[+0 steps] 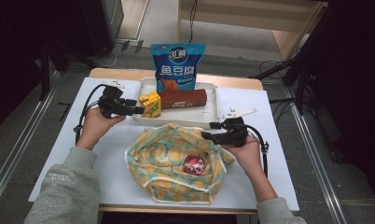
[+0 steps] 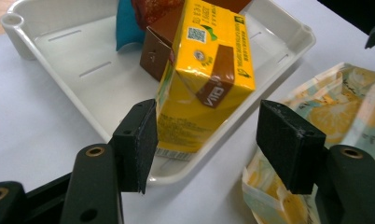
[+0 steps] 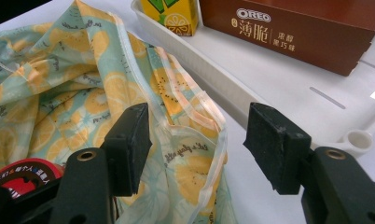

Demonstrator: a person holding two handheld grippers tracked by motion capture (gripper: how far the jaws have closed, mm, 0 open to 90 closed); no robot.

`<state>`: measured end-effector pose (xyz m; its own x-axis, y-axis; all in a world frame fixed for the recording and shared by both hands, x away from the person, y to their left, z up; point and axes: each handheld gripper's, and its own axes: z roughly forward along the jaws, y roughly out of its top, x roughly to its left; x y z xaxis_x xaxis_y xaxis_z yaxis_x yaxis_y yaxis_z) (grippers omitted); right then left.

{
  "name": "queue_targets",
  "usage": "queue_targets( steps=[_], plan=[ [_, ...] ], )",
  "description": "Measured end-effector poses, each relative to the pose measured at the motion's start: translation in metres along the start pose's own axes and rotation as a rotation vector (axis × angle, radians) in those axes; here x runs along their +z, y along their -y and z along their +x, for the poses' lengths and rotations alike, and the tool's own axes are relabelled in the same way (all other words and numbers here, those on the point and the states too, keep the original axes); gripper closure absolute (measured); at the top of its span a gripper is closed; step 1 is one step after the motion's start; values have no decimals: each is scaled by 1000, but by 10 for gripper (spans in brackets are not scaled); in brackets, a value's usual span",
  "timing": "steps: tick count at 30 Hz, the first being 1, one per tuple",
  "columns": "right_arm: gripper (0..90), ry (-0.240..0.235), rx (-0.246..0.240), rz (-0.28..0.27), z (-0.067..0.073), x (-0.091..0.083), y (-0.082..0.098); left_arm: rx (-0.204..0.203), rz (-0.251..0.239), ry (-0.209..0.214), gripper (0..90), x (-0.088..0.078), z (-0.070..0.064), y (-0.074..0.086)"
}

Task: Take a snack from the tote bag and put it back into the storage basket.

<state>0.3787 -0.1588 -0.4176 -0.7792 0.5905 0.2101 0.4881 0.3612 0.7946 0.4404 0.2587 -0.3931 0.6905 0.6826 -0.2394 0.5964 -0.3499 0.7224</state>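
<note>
From the high view, I see my left gripper [image 1: 138, 110] at the near left corner of the white tray [image 1: 212, 95]. Right at its tips stands the yellow drink carton [image 1: 150, 104], on the tray's left end. Beyond the carton, further from the gripper, lies the brown Oreo box [image 1: 183, 98], and behind that stands the blue snack bag [image 1: 177, 66]. My right gripper [image 1: 208, 131] is at the right edge of the lemon-print cloth bag [image 1: 176, 161], tips pointing over the cloth. A red round item [image 1: 194, 164] lies inside the bag, below this gripper and towards me.

In the left gripper view, the carton [image 2: 204, 74] is tilted and sits between my two jaws, on the tray's rim [image 2: 106, 116]. The left pad [image 2: 141, 140] is touching or nearly touching the carton's side, but the right pad [image 2: 286, 142] is well apart from it, so this gripper is released, not clamped. The cloth bag [image 2: 349, 112] is on the right, past the right jaw.

In the right gripper view, the jaws stand wide, with the bag's folded edge [image 3: 195, 140] between them; the pads do not press it, so this one is released too. The Oreo box [image 3: 293, 32] and the carton's foot [image 3: 174, 14] are ahead of the jaws, in the tray [image 3: 269, 88]. The red item [image 3: 22, 175] is beside the left jaw.
</note>
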Motion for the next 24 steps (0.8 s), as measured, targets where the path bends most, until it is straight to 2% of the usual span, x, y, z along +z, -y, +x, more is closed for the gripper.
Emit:
queue_targets(
  steps=[4,10,12,18,24],
  plan=[
    [410,-3,-1,2,0,2,-2,-14,6,-6,452,-4,-5,3],
    [410,-10,-9,4,0,5,-4,6,-1,6,615,-4,-14,7],
    [410,-11,-10,6,1,6,-4,1,1,32,682,-2,-15,7],
    [410,-13,-10,11,1,7,-4,37,16,18,891,7,-22,8],
    [410,-13,-13,12,1,8,-4,37,19,23,900,15,-25,7]
  ],
)
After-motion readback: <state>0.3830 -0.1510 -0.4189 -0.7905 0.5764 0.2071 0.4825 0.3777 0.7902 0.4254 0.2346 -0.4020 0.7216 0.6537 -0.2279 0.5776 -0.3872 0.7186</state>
